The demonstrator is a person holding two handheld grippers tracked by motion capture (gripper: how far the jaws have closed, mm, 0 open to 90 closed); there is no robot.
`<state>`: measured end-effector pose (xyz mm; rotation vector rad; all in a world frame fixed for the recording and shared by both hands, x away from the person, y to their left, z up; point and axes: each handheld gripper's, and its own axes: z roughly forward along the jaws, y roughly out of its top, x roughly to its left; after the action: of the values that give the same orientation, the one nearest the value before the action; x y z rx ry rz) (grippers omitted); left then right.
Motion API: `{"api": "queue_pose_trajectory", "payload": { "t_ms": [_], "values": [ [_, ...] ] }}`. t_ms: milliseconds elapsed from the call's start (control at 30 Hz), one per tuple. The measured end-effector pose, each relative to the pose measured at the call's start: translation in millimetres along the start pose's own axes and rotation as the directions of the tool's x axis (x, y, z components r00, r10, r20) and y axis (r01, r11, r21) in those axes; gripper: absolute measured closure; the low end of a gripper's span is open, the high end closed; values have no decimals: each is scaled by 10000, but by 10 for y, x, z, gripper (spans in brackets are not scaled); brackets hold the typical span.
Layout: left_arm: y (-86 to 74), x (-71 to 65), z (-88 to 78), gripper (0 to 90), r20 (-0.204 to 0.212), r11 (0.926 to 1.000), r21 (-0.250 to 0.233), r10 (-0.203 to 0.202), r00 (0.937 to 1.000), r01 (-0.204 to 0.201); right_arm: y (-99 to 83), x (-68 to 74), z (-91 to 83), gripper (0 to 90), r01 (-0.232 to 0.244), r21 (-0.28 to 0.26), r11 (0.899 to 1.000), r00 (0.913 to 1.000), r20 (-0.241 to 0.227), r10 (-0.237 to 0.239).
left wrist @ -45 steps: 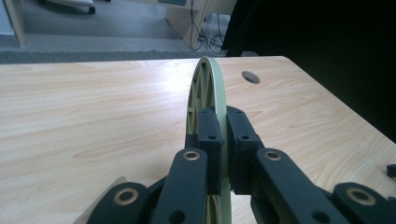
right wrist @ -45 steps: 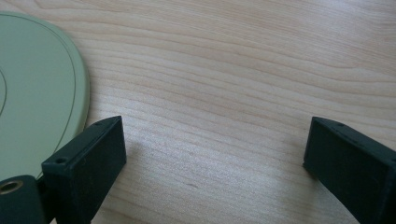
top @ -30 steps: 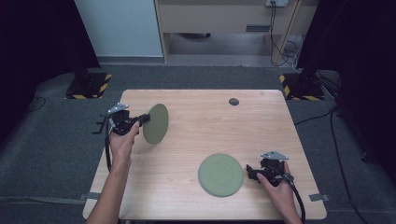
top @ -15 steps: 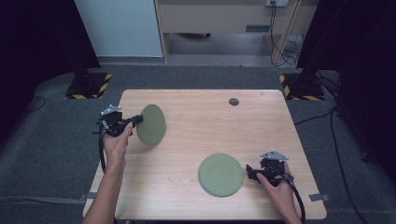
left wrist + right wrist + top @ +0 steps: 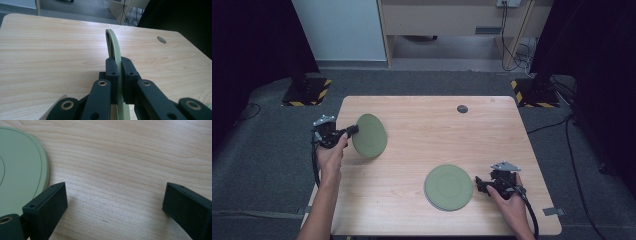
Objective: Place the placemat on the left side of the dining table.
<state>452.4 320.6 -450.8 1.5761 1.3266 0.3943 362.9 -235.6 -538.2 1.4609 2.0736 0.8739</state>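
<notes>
With the left gripper [image 5: 352, 131] clamped on the tilted plate's [image 5: 370, 135] 9 o'clock rim, keep it steady and carry it toward the flat plate [image 5: 448, 187], beside which the right gripper [image 5: 479, 183] rests with jaws released.

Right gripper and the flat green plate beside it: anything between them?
Nothing; in the right gripper view the open right gripper has bare table between its jaws, beside the flat plate.

The wooden bench [image 5: 422, 150] is evenly lit from overhead, while the room's left and right edges fall into near-black. Shadows are soft and short. In the left gripper view a pale sheen of glare streaks the wood beside the plate rim [image 5: 113, 47], and the nearest black links are blurred. The right gripper view is soft throughout, its close black pads [image 5: 48, 207] slightly out of focus.
</notes>
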Motion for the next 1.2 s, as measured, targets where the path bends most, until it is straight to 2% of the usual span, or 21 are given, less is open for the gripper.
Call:
{"api": "queue_pose_trajectory", "payload": {
  "t_ms": [567, 967, 1200],
  "values": [
    [-104, 191, -29, 855, -307, 9997, 79, -246, 9992, 249, 4, 2, 2, 59, -11, 25, 10000, 10000, -22, 11],
    [-224, 363, -31, 854, -614, 9983, 293, -480, 9970, 499, 4, 3, 2, 59, -12, 25, 10000, 10000, -22, 12],
    [-266, 421, -21, 854, -768, 9976, 462, -472, 9959, 509, 4, 2, 2, 59, -6, 23, 10000, 10000, -22, 6]
  ]
}}
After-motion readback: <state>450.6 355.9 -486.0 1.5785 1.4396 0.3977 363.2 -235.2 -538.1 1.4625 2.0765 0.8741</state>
